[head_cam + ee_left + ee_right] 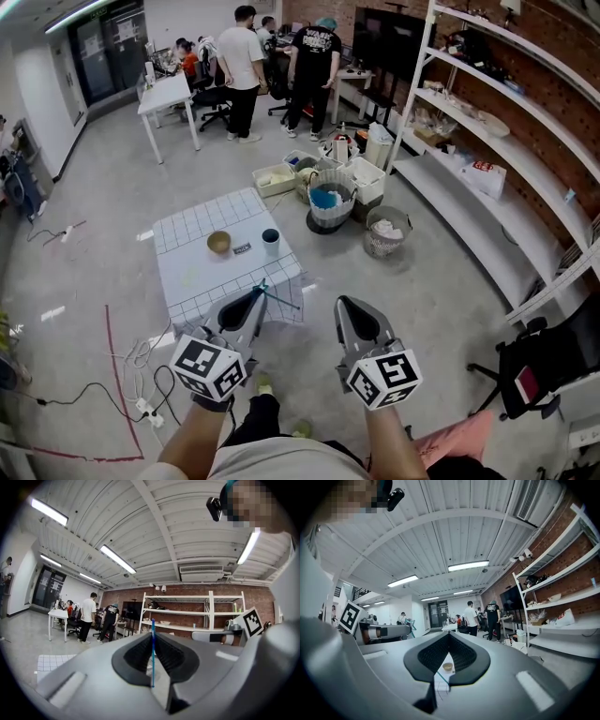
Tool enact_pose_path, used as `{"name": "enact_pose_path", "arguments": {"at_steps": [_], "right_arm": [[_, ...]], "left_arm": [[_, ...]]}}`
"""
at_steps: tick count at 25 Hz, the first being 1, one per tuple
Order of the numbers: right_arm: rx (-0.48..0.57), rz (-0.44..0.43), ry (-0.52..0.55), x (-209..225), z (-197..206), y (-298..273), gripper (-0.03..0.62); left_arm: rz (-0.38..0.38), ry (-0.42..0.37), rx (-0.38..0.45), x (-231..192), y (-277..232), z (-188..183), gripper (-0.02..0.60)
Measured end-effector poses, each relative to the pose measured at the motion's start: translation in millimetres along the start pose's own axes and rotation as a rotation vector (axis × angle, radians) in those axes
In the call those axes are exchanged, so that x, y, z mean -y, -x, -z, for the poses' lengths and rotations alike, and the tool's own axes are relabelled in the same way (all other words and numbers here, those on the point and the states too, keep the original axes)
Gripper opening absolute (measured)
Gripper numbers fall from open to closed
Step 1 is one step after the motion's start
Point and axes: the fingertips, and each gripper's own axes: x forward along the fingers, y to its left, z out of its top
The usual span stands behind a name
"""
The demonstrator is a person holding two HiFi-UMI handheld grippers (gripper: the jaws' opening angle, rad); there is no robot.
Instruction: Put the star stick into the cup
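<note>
Left gripper [153,639] is pinching thin blue star stick [153,660] between ribbed black pads [176,656]. Right gripper [449,637] is sitting closed, empty. Dark cylindrical cup [271,238] is standing on grid-patterned tabletop [202,272].

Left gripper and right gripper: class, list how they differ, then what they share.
The left gripper is shut on the star stick; the right gripper is shut on nothing. In the head view the left gripper's tip shows against the table, the right gripper's against the floor. Both are grey and point forward.
</note>
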Motion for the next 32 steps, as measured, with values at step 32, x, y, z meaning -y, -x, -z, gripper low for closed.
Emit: {"name": "enact_pose_path", "arguments": {"at_steps": [32], "right_arm": [[-0.027, 0.086, 0.030, 19.2, 13.1, -274.0, 0.012]], "left_arm": [[0.067, -0.011, -0.040, -244.3, -146.2, -2.4, 0.021]]}}
